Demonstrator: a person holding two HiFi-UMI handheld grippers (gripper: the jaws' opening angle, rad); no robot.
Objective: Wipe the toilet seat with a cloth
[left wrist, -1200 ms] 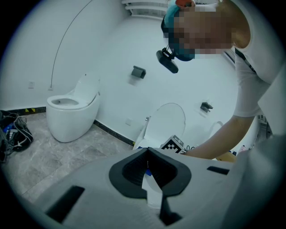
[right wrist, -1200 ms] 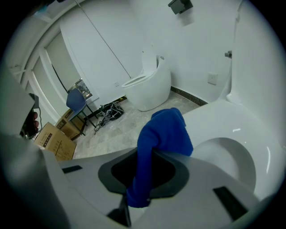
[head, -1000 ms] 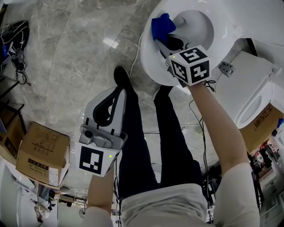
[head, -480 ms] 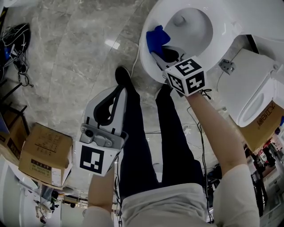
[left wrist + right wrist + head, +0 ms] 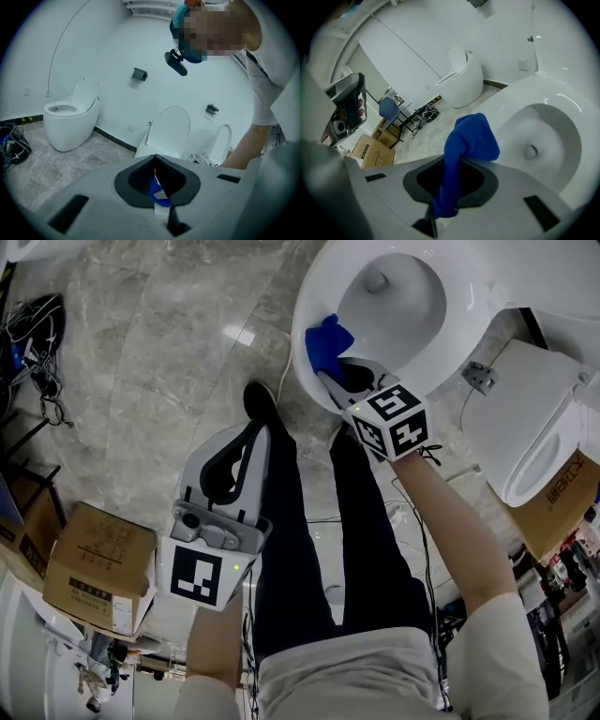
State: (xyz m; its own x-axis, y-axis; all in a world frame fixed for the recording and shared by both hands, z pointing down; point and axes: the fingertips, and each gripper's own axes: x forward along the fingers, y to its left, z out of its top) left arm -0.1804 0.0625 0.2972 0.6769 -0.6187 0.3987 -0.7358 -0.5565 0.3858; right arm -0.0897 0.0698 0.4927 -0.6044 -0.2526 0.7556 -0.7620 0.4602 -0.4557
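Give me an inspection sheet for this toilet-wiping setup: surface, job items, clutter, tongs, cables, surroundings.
Surface: grey marble floor, glossy.
Job's things: blue cloth bunched against the toilet seat at its near rim.
Clutter: cardboard box on the floor, left.
Tongs: right tongs shut on the cloth; left tongs shut, empty, held over the person's legs.
Cables: black cable bundle on the floor, upper left; thin cords by the legs.
Surroundings: second toilet against a white wall.
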